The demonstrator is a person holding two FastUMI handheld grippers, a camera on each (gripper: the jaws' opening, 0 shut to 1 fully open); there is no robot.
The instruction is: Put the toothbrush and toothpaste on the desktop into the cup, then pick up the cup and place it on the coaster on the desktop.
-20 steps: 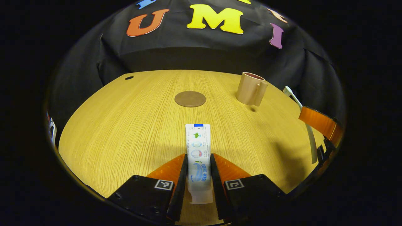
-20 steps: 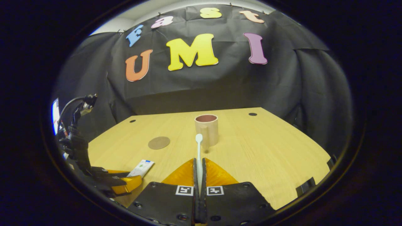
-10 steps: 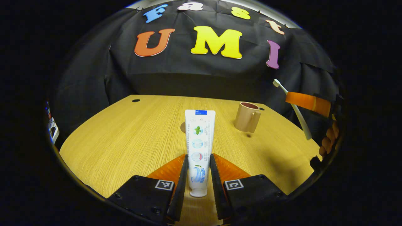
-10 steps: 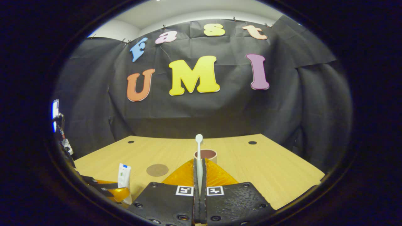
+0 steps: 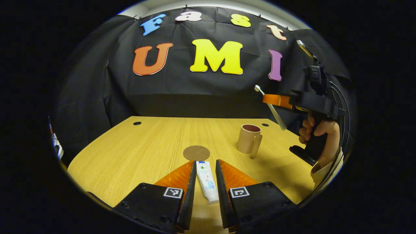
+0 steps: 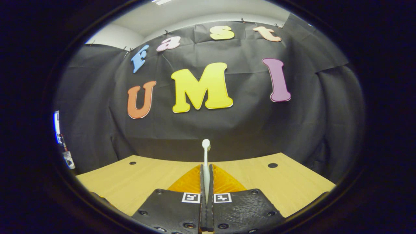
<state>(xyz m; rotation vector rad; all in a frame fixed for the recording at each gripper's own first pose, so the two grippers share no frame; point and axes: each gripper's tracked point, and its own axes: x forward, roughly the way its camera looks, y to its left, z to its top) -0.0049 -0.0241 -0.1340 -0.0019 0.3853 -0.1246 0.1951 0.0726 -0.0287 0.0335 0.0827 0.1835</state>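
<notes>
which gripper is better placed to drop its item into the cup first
Probably the right gripper: it holds the toothbrush raised just above and beside the cup. The left gripper holds the toothpaste low near the coaster, farther from the cup.

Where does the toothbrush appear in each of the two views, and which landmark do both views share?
Left gripper view: the toothbrush is at upper right, tilted, held in the right gripper above the cup.
Right gripper view: the toothbrush is at centre bottom, rising between that gripper's own fingers, head up.
Shared landmark: the wooden desktop.
</notes>
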